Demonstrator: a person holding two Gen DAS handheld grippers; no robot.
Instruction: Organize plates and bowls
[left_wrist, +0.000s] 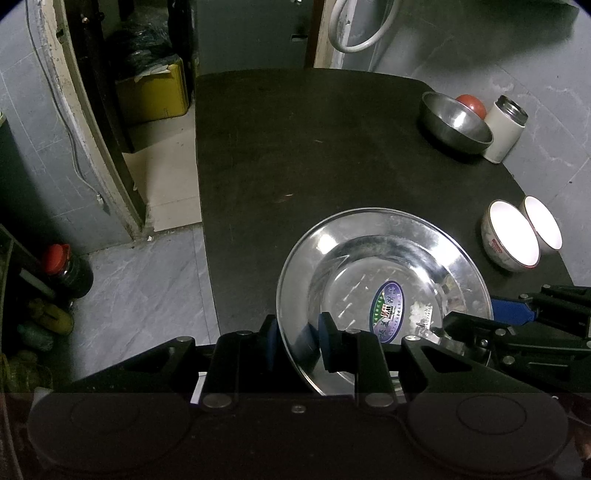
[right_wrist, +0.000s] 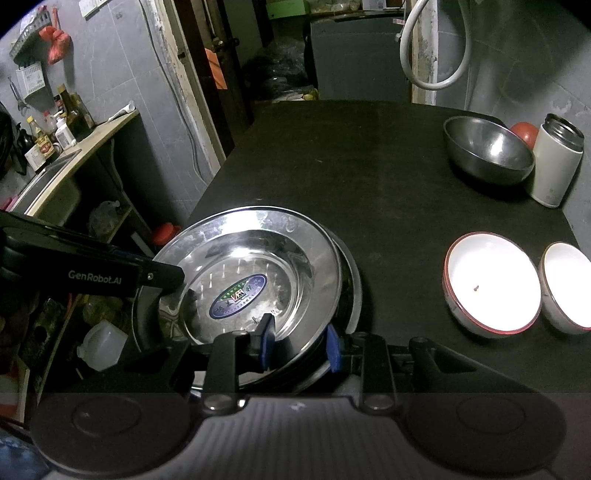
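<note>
- Stainless steel plate (right_wrist: 255, 280) with an oval sticker sits at the near left part of the desk (left_wrist: 295, 147). In the right wrist view it appears to rest on another dark-rimmed dish beneath it; how many are stacked cannot be told.
- Left gripper (left_wrist: 297, 339): blue pads straddle the plate's near-left rim, one outside and one inside, apparently closed on the rim.
- Right gripper (right_wrist: 299, 347): pads either side of the near rim, seemingly clamped on it.
- Handling judgement: thin metal, stiff, light, polished and slippery; not fragile, but clatters. The flat rim is the sensible hold.
- Two white ceramic bowls (right_wrist: 493, 288) stand right of the plate, touching each other: heavier, chip-prone.
- Steel bowl (right_wrist: 487, 149) sits far right of the plate, beside a white flask (right_wrist: 557, 162).
</note>
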